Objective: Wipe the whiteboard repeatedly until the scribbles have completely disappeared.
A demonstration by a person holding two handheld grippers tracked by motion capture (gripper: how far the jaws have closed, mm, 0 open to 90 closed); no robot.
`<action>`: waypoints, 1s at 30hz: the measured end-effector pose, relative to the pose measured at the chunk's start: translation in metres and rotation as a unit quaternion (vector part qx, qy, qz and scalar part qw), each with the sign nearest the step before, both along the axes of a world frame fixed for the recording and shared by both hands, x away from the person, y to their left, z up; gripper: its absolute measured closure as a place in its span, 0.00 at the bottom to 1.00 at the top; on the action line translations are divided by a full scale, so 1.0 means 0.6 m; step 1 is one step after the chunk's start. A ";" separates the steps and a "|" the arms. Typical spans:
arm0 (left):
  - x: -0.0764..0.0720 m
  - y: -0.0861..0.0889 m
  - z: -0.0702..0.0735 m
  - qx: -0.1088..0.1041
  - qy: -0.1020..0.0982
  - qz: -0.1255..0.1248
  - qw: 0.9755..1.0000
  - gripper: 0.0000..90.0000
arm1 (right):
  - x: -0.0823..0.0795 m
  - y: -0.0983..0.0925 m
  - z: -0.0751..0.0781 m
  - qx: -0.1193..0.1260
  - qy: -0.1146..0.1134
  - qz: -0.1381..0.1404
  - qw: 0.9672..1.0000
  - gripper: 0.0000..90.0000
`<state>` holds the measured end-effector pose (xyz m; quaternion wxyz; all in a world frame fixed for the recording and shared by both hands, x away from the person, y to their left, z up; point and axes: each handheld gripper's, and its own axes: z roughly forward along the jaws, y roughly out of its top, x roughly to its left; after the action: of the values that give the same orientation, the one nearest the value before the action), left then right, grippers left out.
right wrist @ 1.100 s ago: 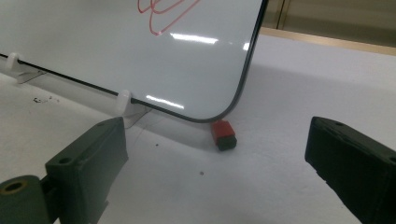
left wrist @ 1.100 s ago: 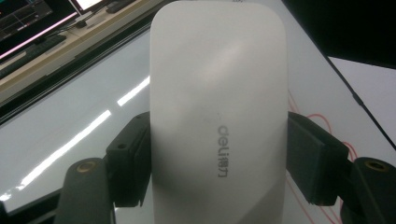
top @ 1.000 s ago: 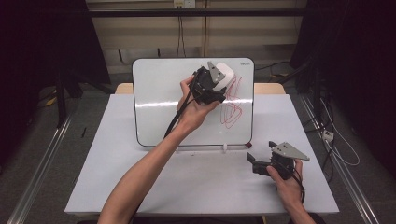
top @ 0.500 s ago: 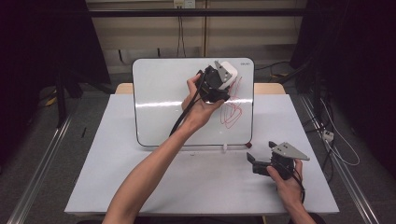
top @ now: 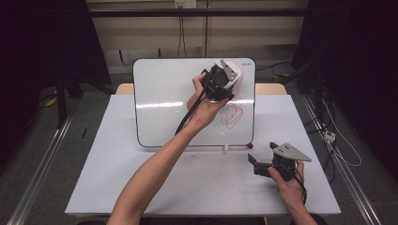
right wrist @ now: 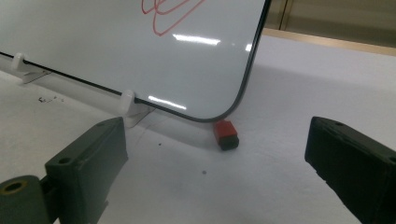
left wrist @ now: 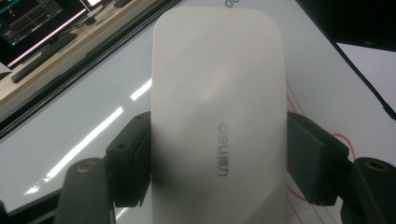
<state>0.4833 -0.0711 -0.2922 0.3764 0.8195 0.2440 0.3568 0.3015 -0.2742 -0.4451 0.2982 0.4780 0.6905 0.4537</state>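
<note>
A whiteboard (top: 169, 98) leans upright at the back of the table, with red scribbles (top: 231, 115) on its right half. My left gripper (top: 224, 79) is raised at the board's upper right, shut on a white eraser (left wrist: 219, 116) (top: 232, 72) that presses toward the board above the scribbles. The eraser's sides are clamped between both black jaws in the left gripper view. My right gripper (top: 257, 163) rests low on the table at the front right, open with nothing between its jaws. A small red marker cap (right wrist: 225, 134) (top: 250, 145) lies under the board's lower right corner.
The whiteboard (right wrist: 116, 51) stands on white clip feet (right wrist: 126, 103) on a white tabletop (top: 197, 187). Cables trail on the floor to the right of the table. Dark curtains flank the area.
My left gripper with the eraser has moved up and to the right across the board, from over the scribbles to the upper right corner. The right gripper has stayed still.
</note>
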 end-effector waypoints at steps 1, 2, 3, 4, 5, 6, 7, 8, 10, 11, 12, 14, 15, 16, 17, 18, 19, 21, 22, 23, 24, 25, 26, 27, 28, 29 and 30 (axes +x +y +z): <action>0.000 -0.001 -0.001 -0.001 -0.001 0.001 1.000 0.34 | 0.000 0.000 0.000 -0.001 -0.001 0.000 1.000 0.06; 0.001 -0.001 -0.001 0.002 -0.003 0.002 1.000 0.34 | 0.000 0.000 0.000 -0.001 -0.001 0.000 1.000 0.06; 0.001 -0.001 -0.002 0.006 -0.002 0.003 1.000 0.34 | 0.000 0.000 0.000 -0.001 -0.001 0.001 1.000 0.06; 0.003 -0.002 -0.004 0.009 -0.005 0.006 1.000 0.34 | 0.000 0.000 0.000 -0.001 -0.001 0.001 1.000 0.06; 0.003 -0.004 -0.007 0.015 -0.010 0.008 1.000 0.34 | 0.000 0.000 0.000 -0.001 -0.001 0.001 1.000 0.06; 0.003 -0.006 -0.009 0.019 -0.014 0.009 1.000 0.34 | 0.000 0.000 0.000 -0.001 -0.001 0.000 1.000 0.06; 0.003 -0.007 -0.010 0.017 -0.014 0.011 1.000 0.34 | 0.000 0.000 0.000 0.000 0.000 0.000 1.000 0.06; 0.003 -0.007 -0.009 0.018 -0.013 0.011 1.000 0.34 | 0.000 0.000 0.000 0.000 -0.001 0.001 1.000 0.06; 0.003 -0.007 -0.010 0.016 -0.014 0.010 1.000 0.34 | 0.000 0.000 0.000 -0.001 -0.001 0.001 1.000 0.06; 0.002 -0.007 -0.010 0.017 -0.015 0.010 1.000 0.34 | 0.000 -0.001 0.000 -0.002 -0.001 0.001 1.000 0.06; 0.002 -0.007 -0.010 0.017 -0.015 0.011 1.000 0.34 | 0.000 -0.001 0.000 -0.002 -0.002 0.001 1.000 0.06; 0.001 -0.008 -0.011 0.018 -0.017 0.014 1.000 0.34 | 0.000 -0.001 0.000 0.000 -0.001 0.000 1.000 0.06; 0.001 -0.008 -0.011 0.017 -0.018 0.014 1.000 0.34 | 0.000 0.000 0.000 -0.001 -0.001 0.001 1.000 0.06; 0.001 -0.008 -0.011 0.017 -0.016 0.014 1.000 0.34 | -0.001 0.000 0.000 -0.001 0.000 0.001 1.000 0.06; 0.001 -0.008 -0.011 0.017 -0.017 0.015 1.000 0.34 | -0.001 0.000 0.000 -0.001 -0.001 0.001 1.000 0.06; 0.001 -0.008 -0.011 0.018 -0.017 0.014 1.000 0.34 | -0.001 0.000 0.000 -0.001 -0.001 0.001 1.000 0.06; 0.000 -0.009 -0.011 0.018 -0.017 0.014 1.000 0.34 | -0.001 0.000 0.000 -0.001 -0.001 0.001 1.000 0.06; 0.000 -0.009 -0.012 0.020 -0.018 0.015 1.000 0.34 | 0.000 0.000 0.000 -0.001 0.000 0.001 1.000 0.06; 0.000 -0.009 -0.013 0.019 -0.021 0.015 0.999 0.34 | 0.000 0.000 0.000 -0.001 -0.001 0.001 1.000 0.06; 0.000 -0.009 -0.013 0.020 -0.023 0.015 0.999 0.34 | 0.000 0.000 0.000 -0.001 -0.001 0.001 1.000 0.06; 0.000 -0.010 -0.014 0.019 -0.023 0.016 0.999 0.34 | -0.001 0.000 0.000 -0.001 -0.001 0.001 1.000 0.06; 0.000 -0.010 -0.014 0.019 -0.021 0.014 1.000 0.34 | -0.001 0.001 0.000 -0.001 -0.001 0.000 1.000 0.06; -0.001 -0.011 -0.014 0.023 -0.021 0.015 0.999 0.34 | -0.001 0.001 0.000 -0.001 -0.001 0.000 1.000 0.06; -0.002 -0.012 -0.015 0.022 -0.023 0.016 0.999 0.34 | -0.001 0.001 0.000 -0.001 -0.001 0.000 1.000 0.06; -0.002 -0.013 -0.017 0.020 -0.022 0.015 0.999 0.34 | -0.001 0.001 0.000 -0.001 -0.001 0.000 1.000 0.06; -0.003 -0.014 -0.017 0.023 -0.024 0.017 0.999 0.34 | -0.001 0.001 0.000 -0.001 -0.001 0.000 1.000 0.06; -0.003 -0.015 -0.018 0.025 -0.023 0.016 0.999 0.34 | 0.000 0.001 0.000 -0.002 -0.001 0.001 1.000 0.06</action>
<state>0.4815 -0.0798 -0.3027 0.3557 0.8162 0.2390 0.3875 0.3012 -0.2736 -0.4449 0.2991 0.4765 0.6915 0.4532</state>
